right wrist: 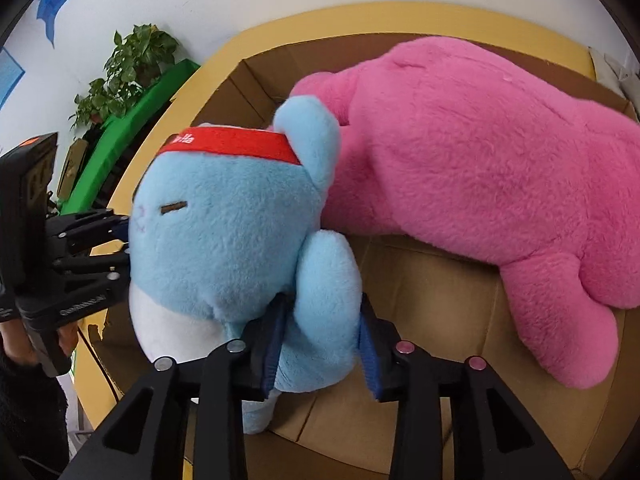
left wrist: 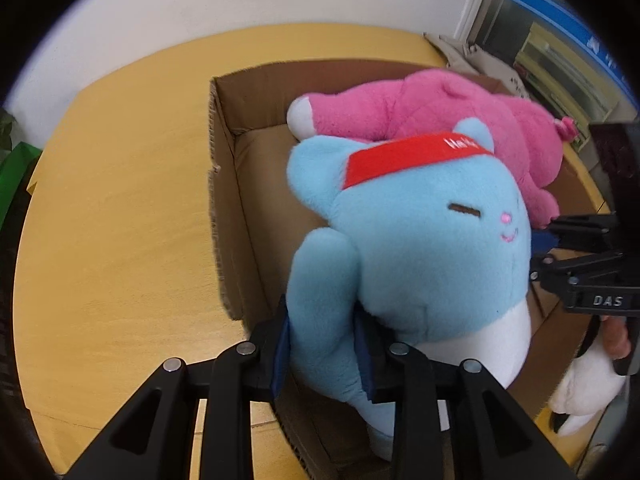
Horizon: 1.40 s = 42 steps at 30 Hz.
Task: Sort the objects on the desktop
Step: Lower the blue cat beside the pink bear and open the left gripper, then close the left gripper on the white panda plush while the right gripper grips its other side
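1. Because you hold one soft arm of the blue plush toy [left wrist: 420,240] in each claw, it hangs up straight over the cardboard box [left wrist: 256,184] and does not flop to one side.
2. Your left gripper [left wrist: 322,344] is pinching one blue arm — the fluff bulges out between its two blue pads, so the pinch looks firm.
3. Your right gripper [right wrist: 320,340] is pinching the other arm the same way, from the other side. You can see each claw in the other's view, and they face each other across the toy.
4. The toy's head, with its red headband [right wrist: 236,146], is above the box floor. One blue ear touches the pink plush toy [right wrist: 480,184].
5. The pink toy lies on its side in the box and fills the far part of it. The near part of the floor is bare, so the blue toy has room there.
6. The box sits on the yellow table [left wrist: 120,220], so it looks like the spot where soft toys go.
7. I think the blue toy is either on its way down into the box or coming up out of it — this one look fits both.
8. A soft arm can slip out of a pinch, so keep both claws level.
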{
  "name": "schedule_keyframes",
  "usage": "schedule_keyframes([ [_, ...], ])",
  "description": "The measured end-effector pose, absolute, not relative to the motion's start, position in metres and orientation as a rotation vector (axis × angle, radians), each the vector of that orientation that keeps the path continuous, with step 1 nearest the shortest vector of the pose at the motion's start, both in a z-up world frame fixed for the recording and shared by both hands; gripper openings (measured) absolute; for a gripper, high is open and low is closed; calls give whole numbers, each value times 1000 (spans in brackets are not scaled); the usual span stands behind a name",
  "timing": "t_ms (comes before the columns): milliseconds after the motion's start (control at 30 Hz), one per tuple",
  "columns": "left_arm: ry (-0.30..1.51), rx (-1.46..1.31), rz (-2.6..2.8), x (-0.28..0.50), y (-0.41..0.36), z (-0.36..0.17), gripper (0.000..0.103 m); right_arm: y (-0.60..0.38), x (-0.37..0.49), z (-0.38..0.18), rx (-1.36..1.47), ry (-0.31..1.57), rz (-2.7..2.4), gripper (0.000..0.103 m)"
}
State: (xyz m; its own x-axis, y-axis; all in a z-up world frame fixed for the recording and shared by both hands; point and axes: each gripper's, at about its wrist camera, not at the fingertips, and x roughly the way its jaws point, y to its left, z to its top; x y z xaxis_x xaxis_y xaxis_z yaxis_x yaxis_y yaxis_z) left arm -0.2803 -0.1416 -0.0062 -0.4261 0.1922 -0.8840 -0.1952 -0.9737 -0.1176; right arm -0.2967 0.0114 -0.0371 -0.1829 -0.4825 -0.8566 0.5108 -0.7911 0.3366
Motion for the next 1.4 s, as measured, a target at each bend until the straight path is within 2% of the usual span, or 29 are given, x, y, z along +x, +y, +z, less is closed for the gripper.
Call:
schedule_keyframes([
  [67,-15,-1478,2538,-270,-153,11,30,21,-296,-32,1418,-11,-2021,52],
  [133,-73,-1400,2606,-257,-168,34,30,33,-294,-24,1367,-60,-2026,74],
  [200,-108,-1333,2653,-249,-172,54,30,35,-284,-14,1328,-71,-2021,75],
  [300,-38,-1284,2613,-254,-143,66,30,39,-269,1,1269,-87,-2013,75],
  [467,24,-1312,2547,-262,-120,54,32,46,-244,27,1172,-113,-1997,75],
  [633,59,-1345,2515,-268,-110,37,32,86,-196,55,1067,-62,-2061,94],
  [767,86,-1371,2490,-273,-103,24,33,141,-166,44,1134,-21,-2175,95],
  [933,-82,-1371,2517,-234,-113,36,34,179,-135,6,1251,-43,-2208,95],
  [1000,-168,-1322,2469,-202,-111,42,40,181,-119,1,1233,-24,-2219,96],
  [1067,-243,-1285,2418,-172,-102,42,54,175,-110,-2,1217,-12,-2220,96],
  [1133,-283,-1280,2379,-147,-93,34,62,164,-104,-4,1199,-1,-2222,96],
  [1200,-317,-1290,2349,-125,-85,23,62,147,-96,-6,1175,27,-2207,96],
  [1400,-567,-1338,2254,-82,-83,-18,62,157,-91,-11,1169,32,-2174,96],
])
